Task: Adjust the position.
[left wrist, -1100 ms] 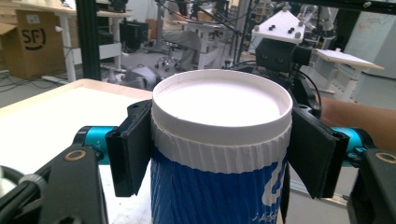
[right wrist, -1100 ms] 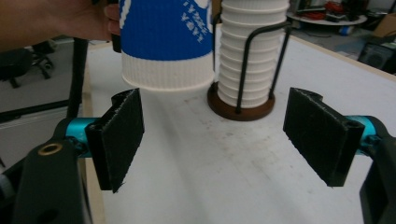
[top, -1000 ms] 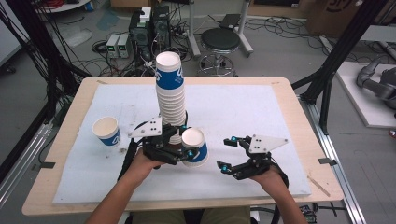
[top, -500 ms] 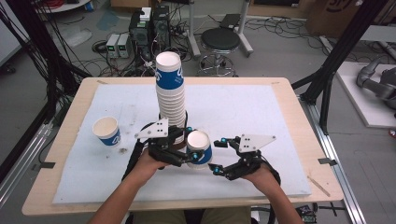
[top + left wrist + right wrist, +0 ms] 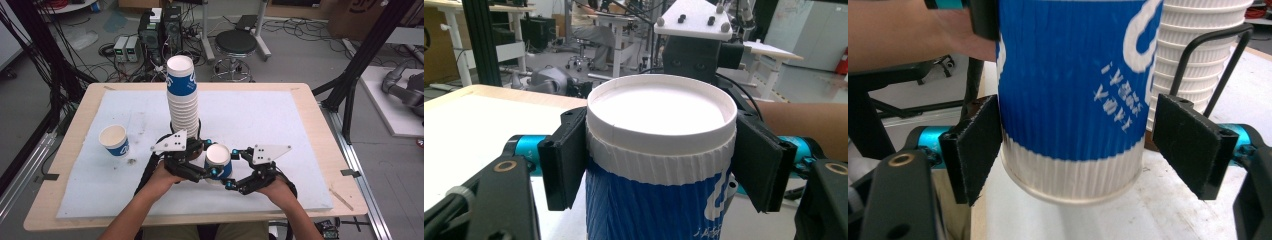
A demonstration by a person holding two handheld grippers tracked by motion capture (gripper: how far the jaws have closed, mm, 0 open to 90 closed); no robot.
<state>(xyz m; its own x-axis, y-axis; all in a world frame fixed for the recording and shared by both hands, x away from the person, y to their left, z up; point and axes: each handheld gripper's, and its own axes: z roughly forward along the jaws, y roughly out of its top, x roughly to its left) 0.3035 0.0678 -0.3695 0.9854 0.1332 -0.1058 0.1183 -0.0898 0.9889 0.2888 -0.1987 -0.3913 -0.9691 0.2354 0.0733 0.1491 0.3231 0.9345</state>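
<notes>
A blue-and-white ribbed paper cup [image 5: 218,156] hangs upright just above the mat. My left gripper [image 5: 210,160] is shut on it just below the rim; both pads press its sides in the left gripper view, cup [image 5: 654,200], gripper [image 5: 664,161]. My right gripper [image 5: 230,170] comes in from the right, and its jaws stand either side of the cup's lower part. In the right gripper view the cup [image 5: 1068,90] fills the gap of the gripper [image 5: 1087,150]; the left pad [image 5: 975,150] is at its wall and the right pad [image 5: 1193,150] stands clear.
A tall stack of matching cups [image 5: 182,100] stands right behind the held cup, stack [image 5: 1193,65]. A single cup [image 5: 114,140] sits upright at the left of the pale blue mat [image 5: 270,115], which covers the wooden table [image 5: 320,125].
The right gripper has moved left until its jaws straddle the base of the held cup. The left gripper has carried the cup slightly to the right. The stack and the single cup stayed put.
</notes>
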